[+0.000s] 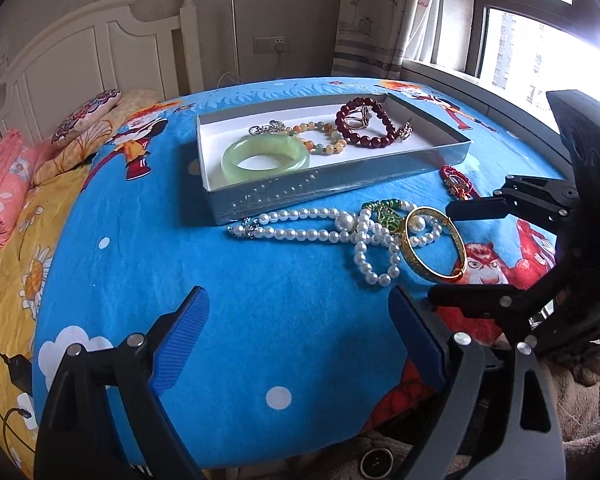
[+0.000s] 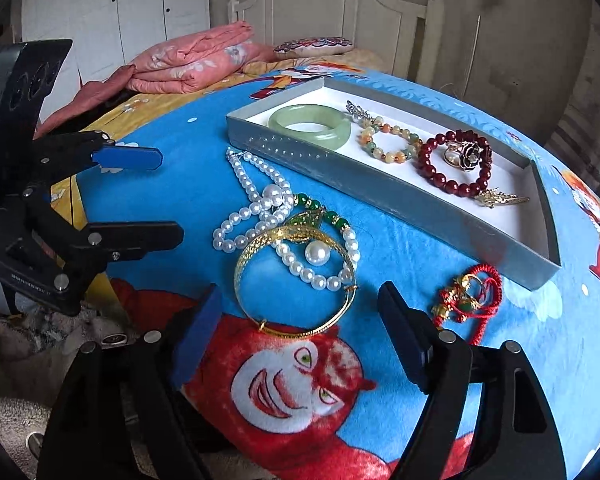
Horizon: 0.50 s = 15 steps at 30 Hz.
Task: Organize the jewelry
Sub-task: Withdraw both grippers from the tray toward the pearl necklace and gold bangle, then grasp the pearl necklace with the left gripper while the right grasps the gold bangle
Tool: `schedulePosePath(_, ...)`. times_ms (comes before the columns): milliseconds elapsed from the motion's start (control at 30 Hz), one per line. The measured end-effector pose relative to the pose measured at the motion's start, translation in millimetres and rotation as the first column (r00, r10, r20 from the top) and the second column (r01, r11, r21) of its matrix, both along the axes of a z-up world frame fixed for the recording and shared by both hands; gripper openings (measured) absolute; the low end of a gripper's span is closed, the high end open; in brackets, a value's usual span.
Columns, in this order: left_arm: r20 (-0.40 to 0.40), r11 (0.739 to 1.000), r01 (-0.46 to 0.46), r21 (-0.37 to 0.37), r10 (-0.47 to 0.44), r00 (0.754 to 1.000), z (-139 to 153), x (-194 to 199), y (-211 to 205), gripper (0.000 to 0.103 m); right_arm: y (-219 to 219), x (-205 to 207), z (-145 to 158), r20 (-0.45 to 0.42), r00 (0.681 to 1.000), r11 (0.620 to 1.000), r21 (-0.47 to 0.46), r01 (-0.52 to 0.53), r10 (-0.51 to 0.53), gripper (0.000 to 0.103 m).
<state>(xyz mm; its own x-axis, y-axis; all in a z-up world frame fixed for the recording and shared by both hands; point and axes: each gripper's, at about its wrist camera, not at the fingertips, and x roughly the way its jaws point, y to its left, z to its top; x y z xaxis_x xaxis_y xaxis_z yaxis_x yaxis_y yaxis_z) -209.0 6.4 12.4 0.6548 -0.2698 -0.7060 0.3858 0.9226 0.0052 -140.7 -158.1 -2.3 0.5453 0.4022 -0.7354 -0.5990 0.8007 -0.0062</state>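
Note:
A grey tray (image 1: 340, 190) (image 2: 380, 184) with a white floor lies on the blue blanket. It holds a green jade bangle (image 1: 265, 157) (image 2: 309, 126), a pastel bead bracelet (image 1: 320, 136) (image 2: 392, 141), a dark red bead bracelet (image 1: 366, 128) (image 2: 452, 164), rings and a brooch. In front of the tray lie a pearl necklace (image 1: 312, 232) (image 2: 256, 204), a gold bangle (image 1: 436, 250) (image 2: 296, 284) and a red cord charm (image 1: 458, 180) (image 2: 470, 294). My left gripper (image 1: 300, 312) (image 2: 168, 196) is open and empty, short of the pearls. My right gripper (image 2: 300, 312) (image 1: 440, 252) is open and empty, with the gold bangle just ahead of its jaws.
The blue cartoon blanket (image 1: 220, 280) (image 2: 420, 400) covers a raised surface on a bed. A folded pink quilt (image 2: 192, 64) (image 1: 0, 184) and a pillow (image 1: 84, 114) lie behind. A charger and cables (image 1: 16, 376) sit at the left. A window (image 1: 540, 40) is at the right.

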Motion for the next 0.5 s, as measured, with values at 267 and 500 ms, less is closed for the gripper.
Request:
schedulePosePath(267,-0.013,0.998,0.064,0.009,-0.064,0.998,-0.5,2.0,-19.0,0.090,-14.7,1.1,3.3,0.027,0.999,0.999,0.028,0.032,-0.033,0.061)
schedulePosePath(500,-0.081,0.990,0.128,-0.060,-0.133,0.988,-4.2,17.5,-39.8,0.065,-55.3,-2.7,19.4,0.054,0.988,0.984,0.112,0.135,-0.142,0.061)
